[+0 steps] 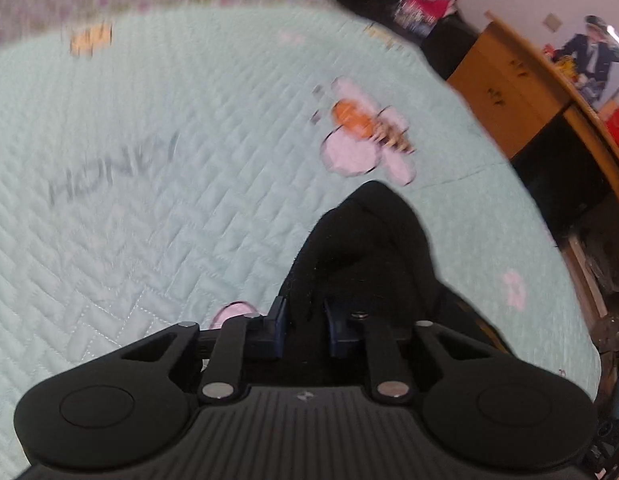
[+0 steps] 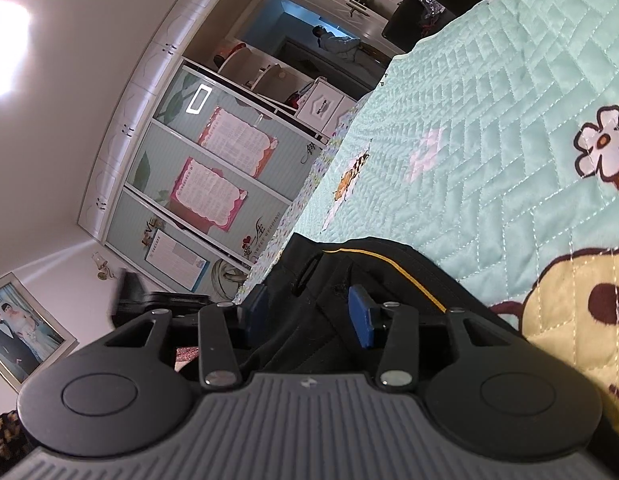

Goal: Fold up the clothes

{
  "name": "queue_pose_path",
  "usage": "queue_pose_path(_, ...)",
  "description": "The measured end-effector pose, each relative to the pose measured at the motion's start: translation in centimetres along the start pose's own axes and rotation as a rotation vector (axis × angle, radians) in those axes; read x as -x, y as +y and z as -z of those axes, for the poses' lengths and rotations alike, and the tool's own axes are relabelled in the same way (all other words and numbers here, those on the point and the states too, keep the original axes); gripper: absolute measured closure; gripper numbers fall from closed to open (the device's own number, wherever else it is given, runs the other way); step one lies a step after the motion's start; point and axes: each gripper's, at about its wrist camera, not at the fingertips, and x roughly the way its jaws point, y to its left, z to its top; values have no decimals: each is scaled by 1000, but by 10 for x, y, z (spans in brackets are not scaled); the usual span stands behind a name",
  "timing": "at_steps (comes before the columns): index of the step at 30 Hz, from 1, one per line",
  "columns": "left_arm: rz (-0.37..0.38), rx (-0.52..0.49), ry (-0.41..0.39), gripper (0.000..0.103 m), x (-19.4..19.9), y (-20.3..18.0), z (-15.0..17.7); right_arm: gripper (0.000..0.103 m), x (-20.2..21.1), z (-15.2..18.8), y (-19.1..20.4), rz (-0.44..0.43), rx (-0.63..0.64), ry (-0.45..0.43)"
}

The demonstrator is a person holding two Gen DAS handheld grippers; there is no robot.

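Observation:
A black garment (image 1: 369, 248) rises in a bunched peak off the mint quilted bedspread (image 1: 149, 200) in the left wrist view. My left gripper (image 1: 306, 318) is shut on its near fold, the blue pads (image 1: 279, 318) pressing the cloth from both sides. The right wrist view is rolled sideways. There the same black garment (image 2: 389, 272), trimmed with a thin yellow line, lies at the bedspread's (image 2: 489, 140) edge. My right gripper (image 2: 307, 312) is closed on a thick bunch of it, which fills the gap between the blue pads (image 2: 361, 316).
A wooden cabinet (image 1: 505, 92) and dark clutter stand beyond the bed's far right side. A tall wardrobe (image 2: 197, 168) with pink posters faces the bed. A framed photo (image 2: 13, 332) hangs on the wall. A person (image 2: 337, 42) stands far off.

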Motion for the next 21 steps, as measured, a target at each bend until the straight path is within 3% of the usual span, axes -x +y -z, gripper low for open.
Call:
queue_pose_path(5,107,-62,-129,86,77,-56,24,57,0,0,1,5,-4,2)
queue_pose_path(8,222,-142,-140,86,123,-104,64,56,0,-1,4,11,-1,7)
queue_pose_path(10,264,-220,-118,86,138,-133,101,56,2,-3,7,18,-10,8)
queue_pose_path(14,198,-303,-6,85,112,-158,180,55,32,-4,23,126,-27,-27)
queue_pose_path(16,245,-227,68,84,97,-149,210,54,63,0,28,175,-41,-72)
queue_pose_path(19,331,-119,135,84,89,-134,249,33,105,6,26,211,-111,-125)
queue_pose_path(21,305,-104,131,84,95,-124,265,33,127,8,21,200,-173,-141)
